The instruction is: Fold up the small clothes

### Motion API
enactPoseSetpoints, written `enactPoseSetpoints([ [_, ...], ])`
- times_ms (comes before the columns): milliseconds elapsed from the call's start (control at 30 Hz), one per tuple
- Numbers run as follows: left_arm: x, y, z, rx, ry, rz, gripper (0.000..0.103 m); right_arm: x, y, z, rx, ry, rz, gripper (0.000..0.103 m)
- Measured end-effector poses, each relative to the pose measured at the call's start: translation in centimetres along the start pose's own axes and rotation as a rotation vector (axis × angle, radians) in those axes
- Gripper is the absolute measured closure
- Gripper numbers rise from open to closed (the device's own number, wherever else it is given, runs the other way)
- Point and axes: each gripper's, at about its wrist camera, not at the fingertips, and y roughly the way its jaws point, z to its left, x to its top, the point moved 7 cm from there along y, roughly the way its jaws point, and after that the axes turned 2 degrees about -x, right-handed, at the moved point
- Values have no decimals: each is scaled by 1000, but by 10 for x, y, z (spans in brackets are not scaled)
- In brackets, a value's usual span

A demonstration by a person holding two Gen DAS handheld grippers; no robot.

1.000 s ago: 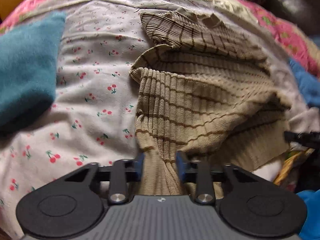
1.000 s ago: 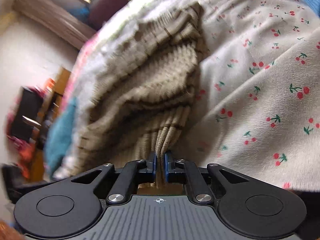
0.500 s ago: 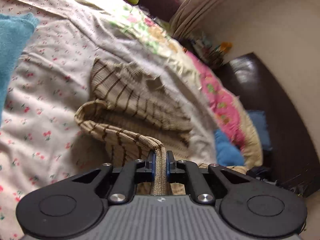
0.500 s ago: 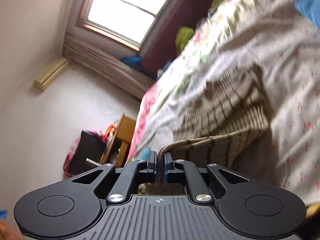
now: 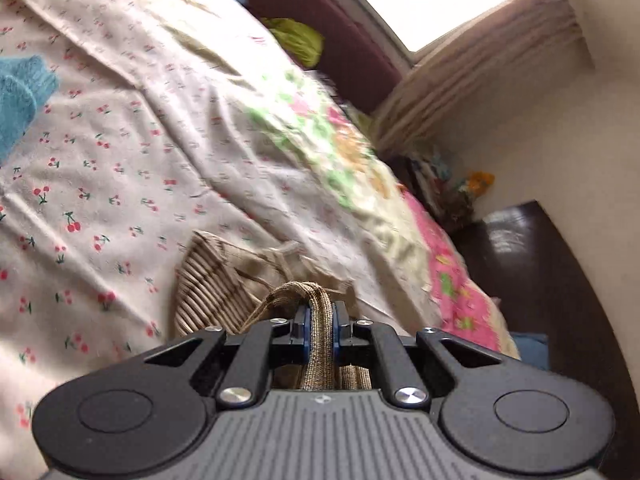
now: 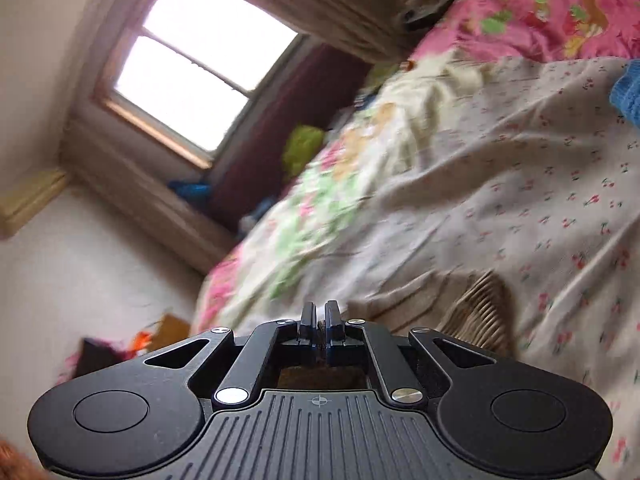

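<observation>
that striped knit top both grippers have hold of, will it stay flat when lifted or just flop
Probably flop: the striped knit top bunches into a soft rope between the left gripper pads. It looks light, sagging in folds onto the bedsheet. The ribbed knit likely stretches under the right gripper.

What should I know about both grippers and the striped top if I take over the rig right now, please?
Left gripper: jaws shut on a bunched edge of the beige striped top.
Right gripper: jaws shut on a thin bit of the same fabric, barely visible between them.
The top's free part trails on the cherry-print sheet; a teal garment lies apart from it on the sheet.
Done: both edges gripped.
Left: lay the top flat, fold it, release. No finished fold is visible yet.
</observation>
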Motion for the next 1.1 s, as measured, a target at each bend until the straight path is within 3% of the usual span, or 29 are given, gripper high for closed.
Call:
enactPoseSetpoints([
  [67, 5, 21, 17, 68, -6, -15, 82, 4, 26, -17, -89, -6, -9, 93],
  [167, 8, 45, 40, 147, -34, -8, 78, 7, 37, -30, -113, 0, -34, 93],
  [300, 6, 51, 43, 178, -1, -21, 47, -5, 37, -36, -146, -85, -2, 92],
  [433, 5, 42, 42, 198, 32, -47, 35, -26, 43, -48, -174, -105, 77, 86],
  [667, -25, 35, 56, 265, 69, 7, 30, -48, 46, -47, -205, -188, 137, 81],
  [700, -30, 35, 58, 274, 66, 14, 30, -47, 44, -44, -203, -198, 138, 85],
  [733, -35, 34, 60, 280, 64, 20, 30, -47, 42, -40, -197, -210, 136, 97],
  [800, -40, 32, 57, 280, 78, 22, 30, -42, 37, -36, -191, -223, 120, 103],
  [1000, -42, 30, 37, 273, 177, 1, 30, -30, 27, -53, -222, -181, 75, 103],
  [1033, -42, 31, 35, 277, 186, 1, 30, -31, 26, -54, -212, -172, 69, 93],
  [1100, -44, 33, 35, 282, 198, 7, 30, -32, 28, -54, -194, -172, 82, 93],
])
